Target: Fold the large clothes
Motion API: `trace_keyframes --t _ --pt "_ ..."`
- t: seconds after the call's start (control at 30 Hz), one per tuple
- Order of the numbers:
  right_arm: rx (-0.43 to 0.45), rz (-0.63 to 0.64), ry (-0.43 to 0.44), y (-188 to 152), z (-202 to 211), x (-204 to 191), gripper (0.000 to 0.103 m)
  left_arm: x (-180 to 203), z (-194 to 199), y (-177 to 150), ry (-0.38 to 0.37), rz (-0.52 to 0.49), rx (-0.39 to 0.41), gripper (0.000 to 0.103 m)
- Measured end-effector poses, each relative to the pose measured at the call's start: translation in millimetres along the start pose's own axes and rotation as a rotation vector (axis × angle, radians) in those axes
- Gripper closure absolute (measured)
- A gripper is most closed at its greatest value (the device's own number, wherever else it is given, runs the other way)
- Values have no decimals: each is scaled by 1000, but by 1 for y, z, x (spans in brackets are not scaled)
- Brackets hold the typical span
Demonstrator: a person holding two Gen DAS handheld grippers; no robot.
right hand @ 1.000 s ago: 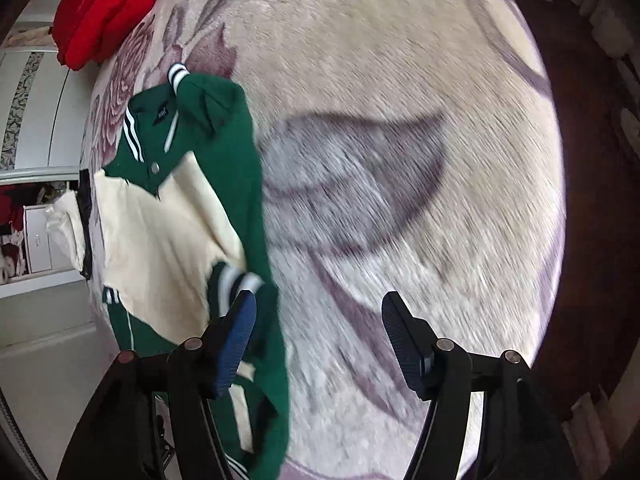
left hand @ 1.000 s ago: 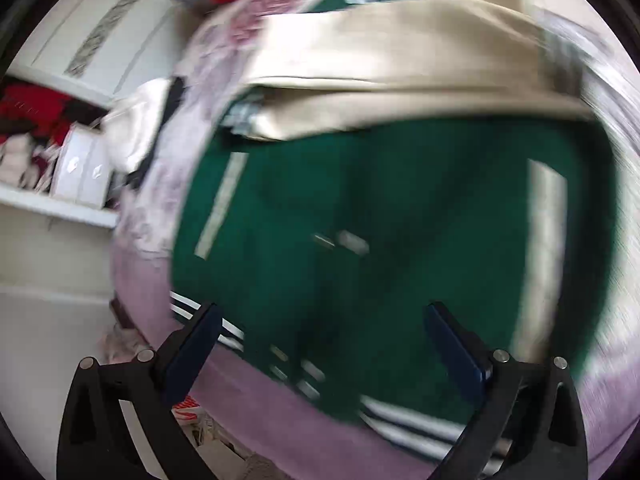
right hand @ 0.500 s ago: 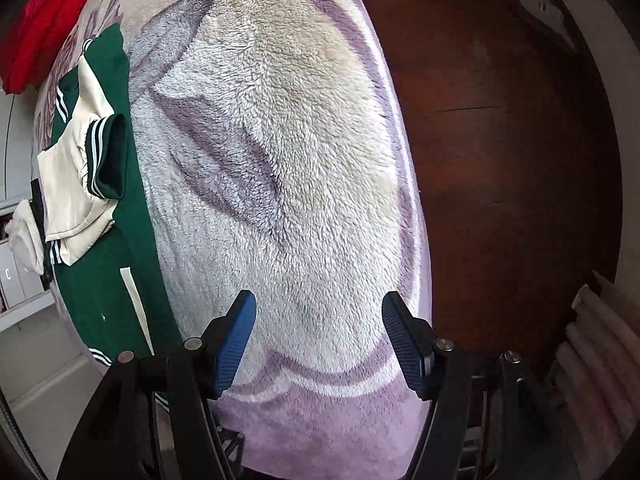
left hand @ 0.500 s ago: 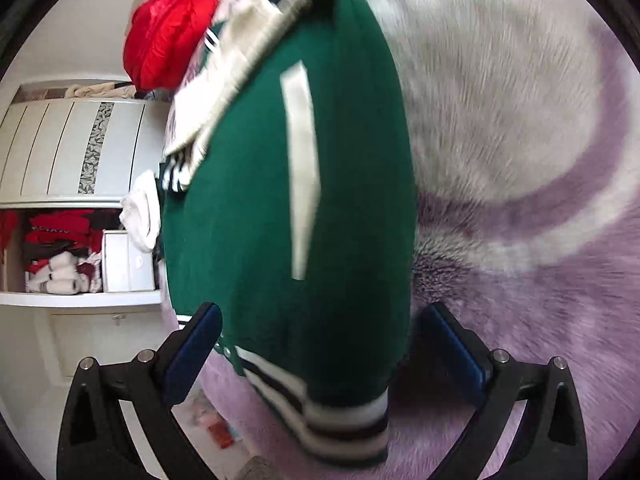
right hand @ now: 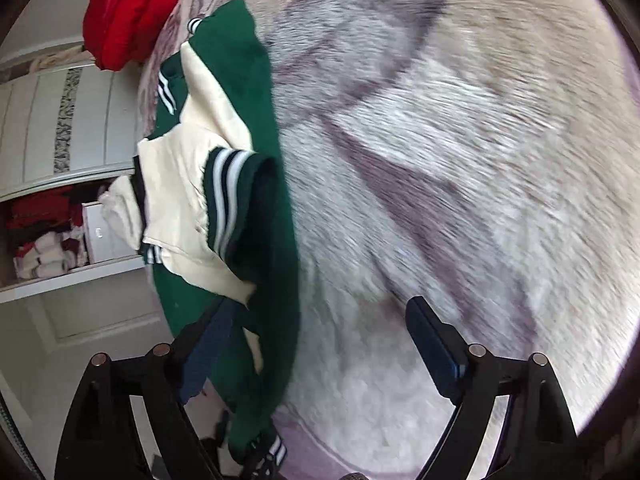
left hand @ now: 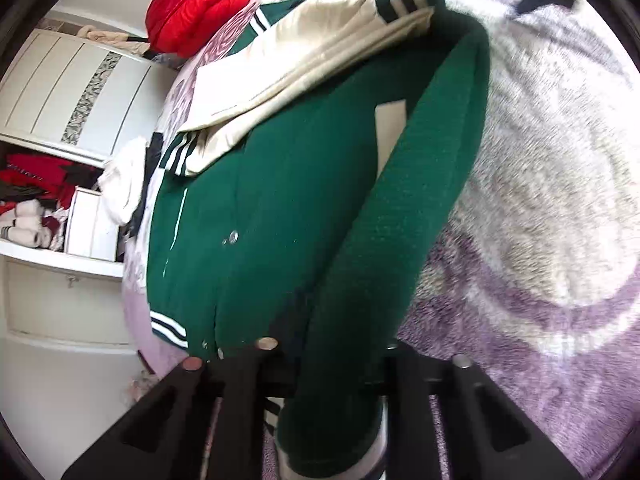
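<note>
Here, green jacket (left hand: 288, 216) lies on fuzzy blanket (left hand: 560, 200), long axis running away from both grippers, cream sleeves (left hand: 304, 52) folded across far end. Left gripper (left hand: 332, 364) pinching near hem, fabric bunched between fingers. Right gripper (right hand: 320, 344) spread, holding nothing, jacket's edge at its left finger. Left hand nearer; judged next: carry hem toward far end.
</note>
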State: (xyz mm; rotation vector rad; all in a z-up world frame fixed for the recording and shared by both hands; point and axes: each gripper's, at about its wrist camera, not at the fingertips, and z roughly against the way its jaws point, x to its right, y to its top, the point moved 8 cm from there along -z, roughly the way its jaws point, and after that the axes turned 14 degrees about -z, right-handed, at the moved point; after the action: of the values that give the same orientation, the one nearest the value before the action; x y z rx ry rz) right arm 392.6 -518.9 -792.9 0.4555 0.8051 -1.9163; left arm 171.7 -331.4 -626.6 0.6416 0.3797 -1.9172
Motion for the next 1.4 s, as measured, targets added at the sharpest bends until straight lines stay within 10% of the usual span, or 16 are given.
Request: trace_keyframes --t 0.27,0.33,0.5,0.9,1.13,1.27,1.4 --pt "-78 -64 84 37 -70 -42 7 -21 5 -6 -59 65 33 92" --pt "-89 -75 123 31 -74 -53 63 -25 6 -5 -77 86 36 92" --pt "-14 -124 77 20 -71 -77 87 -51 13 -10 -145 137 69 94" --pt "126 31 -110 -34 -70 -320 89 -217 -15 -58 -413 373 129 95" --pt "113 121 -347 -48 -218 -450 89 -301 -145 -104 -568 538 19 93" --pt "101 108 -472 -39 -314 -478 88 -311 -228 -134 -714 596 -58 73" --pt "74 13 -437 -36 -354 -473 61 -318 -266 -167 -850 678 -85 63"
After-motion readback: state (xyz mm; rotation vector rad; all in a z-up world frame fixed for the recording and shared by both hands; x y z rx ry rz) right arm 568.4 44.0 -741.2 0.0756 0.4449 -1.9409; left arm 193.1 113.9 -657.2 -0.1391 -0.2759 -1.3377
